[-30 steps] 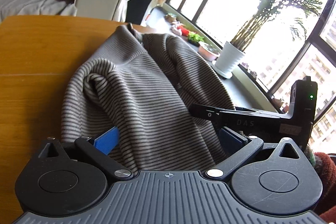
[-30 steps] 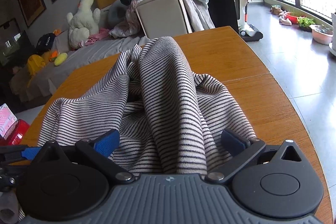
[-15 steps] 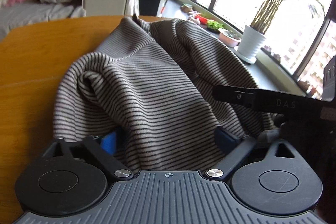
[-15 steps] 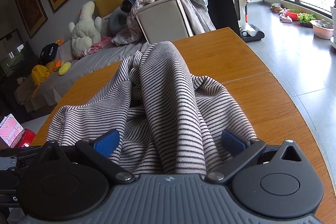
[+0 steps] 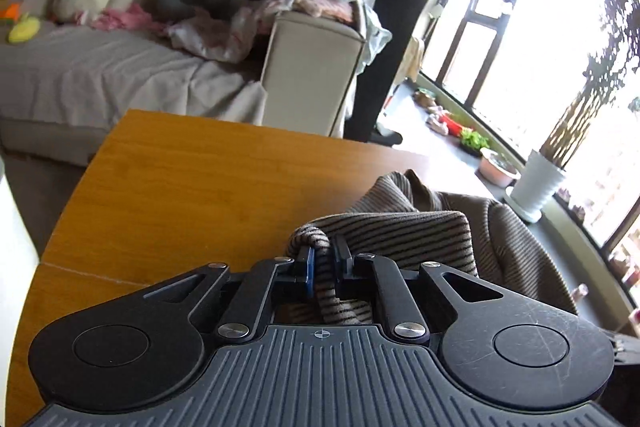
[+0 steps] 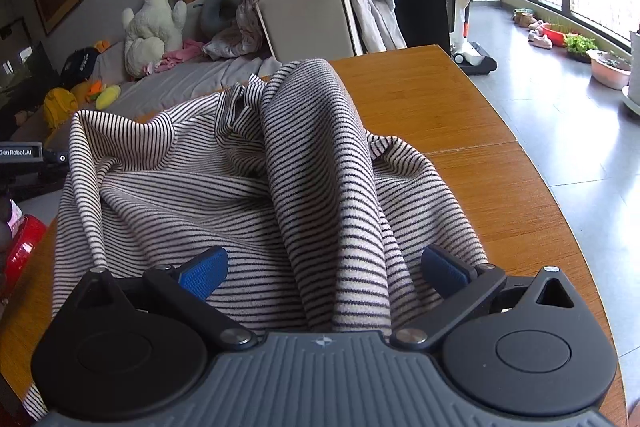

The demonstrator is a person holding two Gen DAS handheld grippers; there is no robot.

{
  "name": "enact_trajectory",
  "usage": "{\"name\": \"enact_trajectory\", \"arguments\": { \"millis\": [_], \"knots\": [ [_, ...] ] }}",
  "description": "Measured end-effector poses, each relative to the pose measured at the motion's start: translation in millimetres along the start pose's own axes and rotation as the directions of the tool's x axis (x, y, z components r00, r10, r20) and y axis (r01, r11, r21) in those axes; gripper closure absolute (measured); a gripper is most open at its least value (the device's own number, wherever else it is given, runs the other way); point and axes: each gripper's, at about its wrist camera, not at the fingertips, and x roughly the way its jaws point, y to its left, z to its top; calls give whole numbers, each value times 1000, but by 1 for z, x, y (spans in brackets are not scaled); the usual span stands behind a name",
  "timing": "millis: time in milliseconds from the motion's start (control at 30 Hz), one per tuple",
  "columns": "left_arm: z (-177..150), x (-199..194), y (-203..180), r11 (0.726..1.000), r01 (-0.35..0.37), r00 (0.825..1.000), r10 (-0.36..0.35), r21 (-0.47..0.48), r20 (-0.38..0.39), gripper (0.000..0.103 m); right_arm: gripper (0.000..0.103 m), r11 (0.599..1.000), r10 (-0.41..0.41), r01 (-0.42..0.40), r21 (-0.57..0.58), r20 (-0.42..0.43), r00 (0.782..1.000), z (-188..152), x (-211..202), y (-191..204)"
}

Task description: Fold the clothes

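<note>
1. While a fold is prepared, the striped garment (image 6: 304,163) is left rumpled on the worktop (image 6: 460,131).
2. Its near edge is pinched by the left hand-held gripper (image 5: 323,263), clamped for lifting.
3. The right hand-held gripper (image 6: 324,271) is held apart, astride a ridge.

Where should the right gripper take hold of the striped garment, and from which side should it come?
On the raised lengthwise ridge of the striped garment, lying between the open right gripper pads. Probably come straight forward and down along that fold: it stands above the flat cloth, so the pads can close across it. The left gripper already pinches another bunched fold.
</note>
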Motion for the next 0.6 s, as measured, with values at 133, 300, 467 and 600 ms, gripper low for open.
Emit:
{"name": "enact_trajectory", "arguments": {
  "millis": [133,300,467,600],
  "knots": [
    [4,8,36,993,85,991,-92,-78,-94,90,0,998,-46,43,-53,-61,997,11,10,11],
    [8,-6,53,999,25,995,-28,-36,-99,19,0,990,-58,40,-133,-134,989,22,20,17],
    [19,-40,35,997,81,997,-81,17,-12,12,7,978,-8,-11,-208,-92,996,30,6,25],
    [11,-31,-25,972,82,996,-84,222,-1,5,13,938,-68,118,-325,159,985,49,-27,41]
  ]
}}
